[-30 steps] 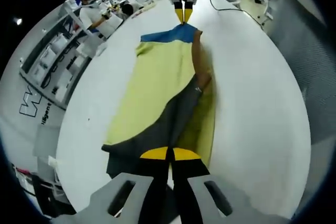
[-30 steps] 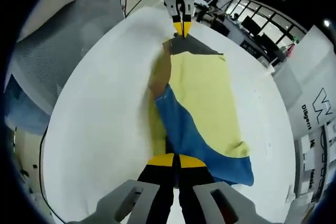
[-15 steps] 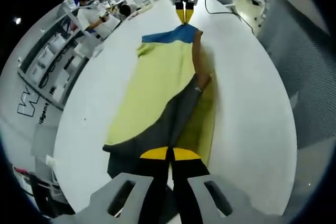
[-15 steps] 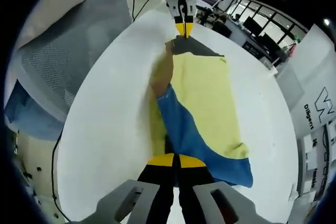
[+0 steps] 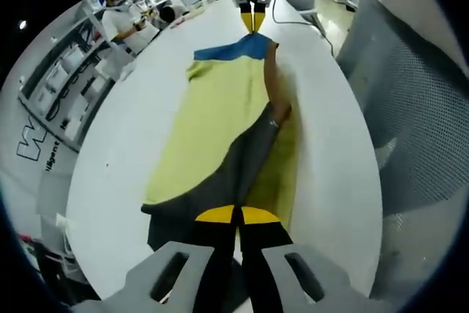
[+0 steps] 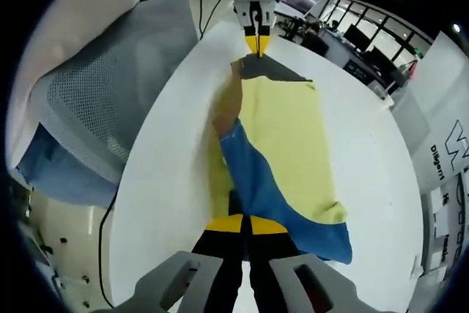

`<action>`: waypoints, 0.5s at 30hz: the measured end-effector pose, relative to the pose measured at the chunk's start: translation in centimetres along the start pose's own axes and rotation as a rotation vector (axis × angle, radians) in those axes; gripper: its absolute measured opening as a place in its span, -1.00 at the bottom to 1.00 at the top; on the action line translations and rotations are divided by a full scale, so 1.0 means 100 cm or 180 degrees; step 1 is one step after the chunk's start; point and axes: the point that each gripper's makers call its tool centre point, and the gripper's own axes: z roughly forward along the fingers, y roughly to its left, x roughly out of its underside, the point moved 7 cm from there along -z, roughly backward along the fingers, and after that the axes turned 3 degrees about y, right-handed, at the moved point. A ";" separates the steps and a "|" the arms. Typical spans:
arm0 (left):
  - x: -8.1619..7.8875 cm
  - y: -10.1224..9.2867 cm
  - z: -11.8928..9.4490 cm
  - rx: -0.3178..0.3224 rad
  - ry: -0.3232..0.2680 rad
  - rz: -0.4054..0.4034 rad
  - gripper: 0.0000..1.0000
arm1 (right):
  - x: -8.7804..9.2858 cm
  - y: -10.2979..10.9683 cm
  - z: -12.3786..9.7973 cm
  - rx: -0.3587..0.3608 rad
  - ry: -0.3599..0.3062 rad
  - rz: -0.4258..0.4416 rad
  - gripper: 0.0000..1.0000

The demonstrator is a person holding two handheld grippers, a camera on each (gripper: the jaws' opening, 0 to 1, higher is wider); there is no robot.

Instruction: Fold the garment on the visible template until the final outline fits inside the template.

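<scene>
1 yellow garment (image 5: 220,122) with blue and grey ends lay stretched along a white table (image 5: 337,181). The left gripper (image 5: 236,215) clamped its grey end, the right gripper (image 6: 245,223) its blue end. 1 mesh chair (image 6: 110,108) stood beside the table.

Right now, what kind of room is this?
Probably a lab or workshop. A garment lies on a white table, there is a mesh office chair, and shelves stand at the side near a person at a bench.
</scene>
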 end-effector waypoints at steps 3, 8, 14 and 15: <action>0.000 -0.006 -0.004 0.0003 -0.0004 -0.0017 -0.93 | -0.004 0.008 -0.003 -0.0016 -0.0010 -0.0011 -1.00; -0.002 -0.013 -0.011 0.0009 -0.0033 -0.0097 -0.93 | -0.005 0.015 -0.007 -0.0010 -0.0018 0.0003 -1.00; -0.006 -0.014 -0.016 0.0015 -0.0050 -0.0111 -0.93 | -0.007 0.017 -0.011 0.0014 -0.0029 0.0009 -1.00; -0.007 -0.013 -0.018 0.0004 -0.0057 -0.0114 -0.93 | -0.007 0.016 -0.012 0.0019 -0.0032 0.0010 -1.00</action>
